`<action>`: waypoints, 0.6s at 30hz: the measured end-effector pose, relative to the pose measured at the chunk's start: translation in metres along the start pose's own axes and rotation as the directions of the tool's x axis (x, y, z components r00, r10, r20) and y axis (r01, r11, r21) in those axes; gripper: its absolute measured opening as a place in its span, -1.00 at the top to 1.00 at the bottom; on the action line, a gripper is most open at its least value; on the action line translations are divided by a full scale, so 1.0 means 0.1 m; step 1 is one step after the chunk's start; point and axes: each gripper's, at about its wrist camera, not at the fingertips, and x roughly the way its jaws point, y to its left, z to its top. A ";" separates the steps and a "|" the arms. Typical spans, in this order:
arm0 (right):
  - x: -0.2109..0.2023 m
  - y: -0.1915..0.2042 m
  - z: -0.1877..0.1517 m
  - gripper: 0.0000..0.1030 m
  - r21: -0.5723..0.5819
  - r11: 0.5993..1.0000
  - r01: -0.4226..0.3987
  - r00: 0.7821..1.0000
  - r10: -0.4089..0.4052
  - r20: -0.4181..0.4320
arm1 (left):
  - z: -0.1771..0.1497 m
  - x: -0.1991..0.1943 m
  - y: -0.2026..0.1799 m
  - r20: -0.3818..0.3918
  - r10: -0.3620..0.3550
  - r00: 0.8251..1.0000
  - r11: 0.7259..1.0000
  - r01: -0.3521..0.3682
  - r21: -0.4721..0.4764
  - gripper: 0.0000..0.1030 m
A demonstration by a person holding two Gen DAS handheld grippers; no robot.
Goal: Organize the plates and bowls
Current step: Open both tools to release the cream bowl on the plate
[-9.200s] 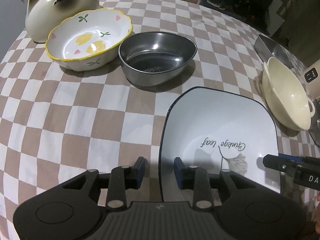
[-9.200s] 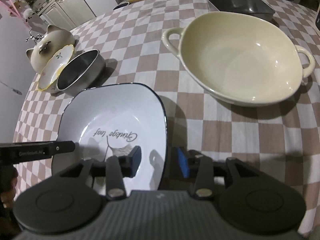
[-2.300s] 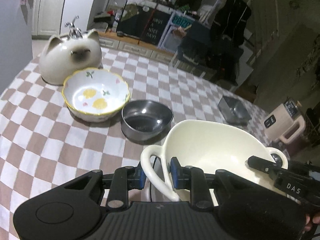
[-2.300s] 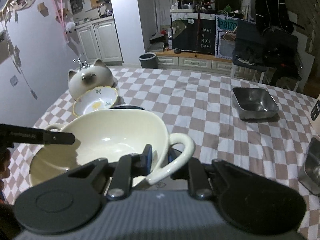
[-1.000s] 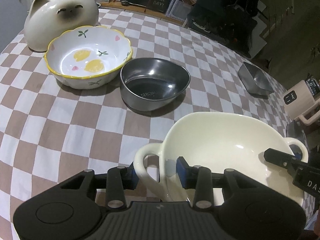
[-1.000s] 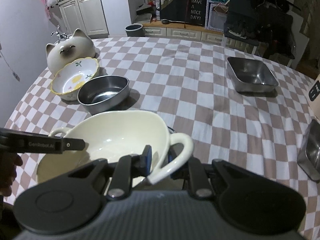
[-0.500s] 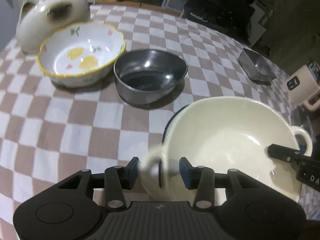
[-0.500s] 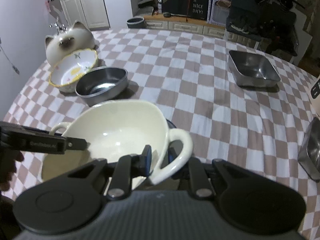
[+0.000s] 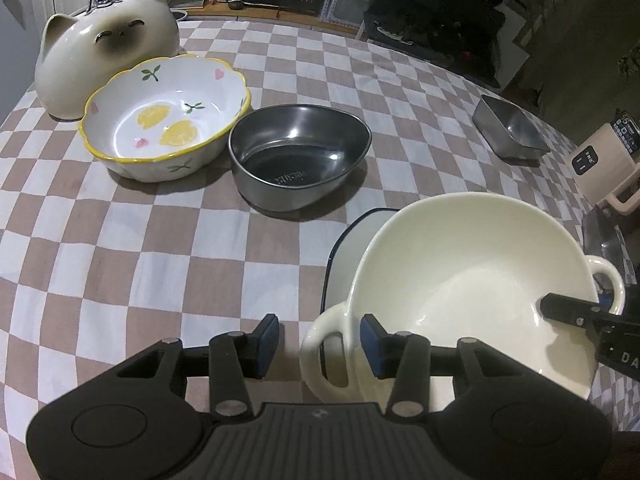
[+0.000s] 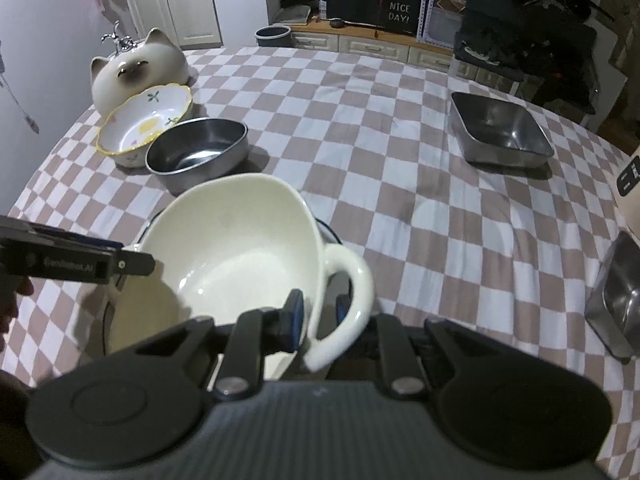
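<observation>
judging by the scene, one stacking is nearly done: the cream bowl (image 9: pixel 460 280) is set on the white plate (image 9: pixel 344 252) at 5 o'clock of the desk (image 9: pixel 160 240). the left hand-held gripper (image 9: pixel 318 334) is released around its handle; the right hand-held gripper (image 10: pixel 318 312) is clenched on the other handle. the lemon bowl (image 9: pixel 164 120) and steel bowl (image 9: pixel 298 152) at 11 o'clock are left.

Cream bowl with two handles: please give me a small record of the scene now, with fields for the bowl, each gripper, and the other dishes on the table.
cream bowl: sits on the white plate with a dark rim
left gripper: open, pads apart around one handle, not pressing it
right gripper: shut on the bowl wall at the other handle
floral bowl: beside the round steel bowl, in front of the cat-shaped jar
square steel tray: apart, far side of the checkered tablecloth
</observation>
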 end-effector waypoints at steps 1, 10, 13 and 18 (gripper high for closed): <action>0.01 -0.02 0.00 0.57 0.008 1.000 -0.010 1.000 0.010 -0.005 | 0.00 -0.01 0.00 0.003 0.003 1.000 1.000 -0.003 0.004 0.06; 0.12 -0.11 -0.02 0.41 0.065 0.997 -0.045 0.997 0.049 -0.065 | 0.00 -0.03 -0.02 0.005 0.039 0.999 0.999 -0.039 0.022 -0.17; 0.15 -0.11 -0.02 0.31 0.069 0.997 -0.035 0.996 0.040 -0.079 | 0.00 -0.04 -0.03 0.009 0.047 0.999 0.998 -0.048 0.039 -0.20; 0.21 -0.09 -0.03 0.18 0.062 0.998 -0.027 0.994 0.033 -0.104 | 0.01 -0.06 -0.06 0.015 0.071 0.997 0.995 -0.072 0.062 -0.20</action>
